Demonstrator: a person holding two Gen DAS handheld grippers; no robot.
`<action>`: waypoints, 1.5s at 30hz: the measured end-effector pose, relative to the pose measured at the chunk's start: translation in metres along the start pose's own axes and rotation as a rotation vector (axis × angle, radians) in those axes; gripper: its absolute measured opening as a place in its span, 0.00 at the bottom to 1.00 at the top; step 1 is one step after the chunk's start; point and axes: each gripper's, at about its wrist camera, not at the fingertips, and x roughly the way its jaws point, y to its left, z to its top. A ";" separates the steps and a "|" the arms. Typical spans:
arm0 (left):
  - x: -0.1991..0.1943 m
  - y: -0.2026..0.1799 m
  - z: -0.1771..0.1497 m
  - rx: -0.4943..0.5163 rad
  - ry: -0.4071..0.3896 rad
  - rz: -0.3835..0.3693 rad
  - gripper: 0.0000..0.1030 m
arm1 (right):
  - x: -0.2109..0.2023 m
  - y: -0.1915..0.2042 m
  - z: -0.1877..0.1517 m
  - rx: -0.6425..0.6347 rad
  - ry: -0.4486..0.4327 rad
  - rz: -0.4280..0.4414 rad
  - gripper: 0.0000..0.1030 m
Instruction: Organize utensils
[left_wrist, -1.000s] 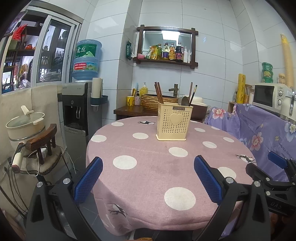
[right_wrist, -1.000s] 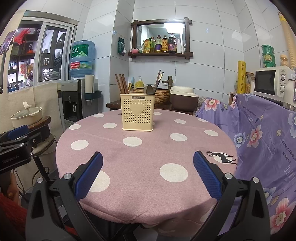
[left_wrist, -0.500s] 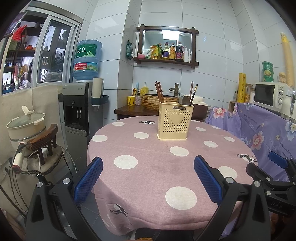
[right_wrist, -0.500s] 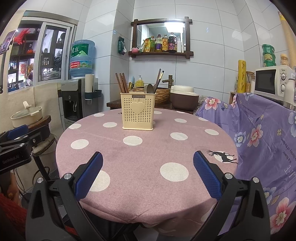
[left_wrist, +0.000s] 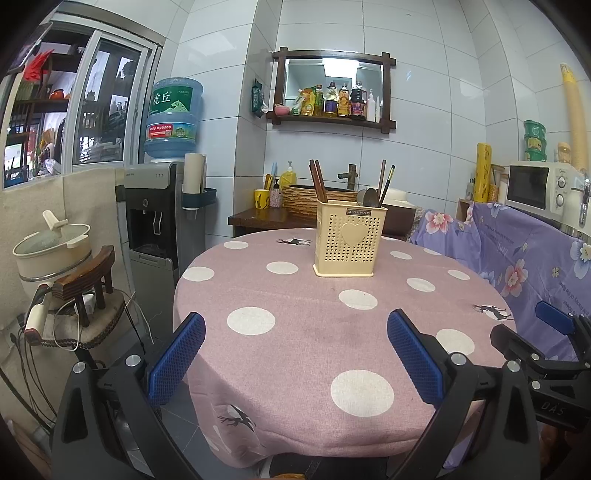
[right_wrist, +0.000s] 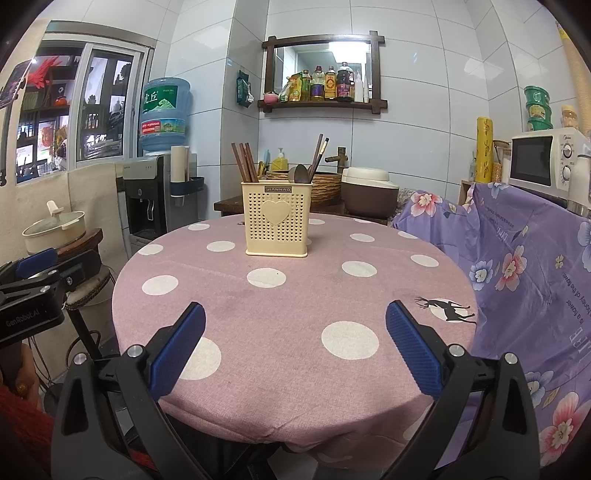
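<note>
- Two grippers, both mine, both empty: the left gripper (left_wrist: 295, 347) and the right gripper (right_wrist: 295, 334) each have their blue pads spread wide with nothing between them.
- Both hang at the near edge of the round table (right_wrist: 295, 295), over its pink spotted cloth, well short of anything to pick up.
- What I am here to sort stands in the cream holder (right_wrist: 276, 218), upright toward the far side of the table, heart facing me.
- Brown chopsticks (right_wrist: 243, 162) lean out of its left corner; more dark sticks (right_wrist: 318, 155) and a spoon (right_wrist: 298, 173) rise from its right side. All point up, slightly tilted, so I judge a grasp must come from above or pinch across the shafts.
- From my right wrist the holder lies almost dead ahead, a touch left of centre. From my left wrist it sits ahead and to the right (left_wrist: 349, 240).
- I judge my right hand has the straighter line in, though neither is clearly nearer.
- My left camera catches the right gripper at its lower right edge; my right camera catches the left gripper's black body at its far left, plus a bit of red sleeve below it.
- Only the right view shows the left sticks as three or so separate shafts; in the left view they merge into a pair.
- No loose utensils lie on the cloth in either view.
</note>
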 end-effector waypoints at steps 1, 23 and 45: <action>0.000 0.001 0.000 0.000 0.000 0.000 0.95 | 0.001 0.000 0.000 0.001 0.001 0.000 0.94; -0.001 0.006 -0.001 0.013 -0.005 0.005 0.95 | 0.002 0.000 0.000 0.002 0.002 -0.002 0.94; 0.002 0.006 0.001 0.009 0.008 0.031 0.95 | 0.003 0.001 0.001 0.001 0.004 0.000 0.94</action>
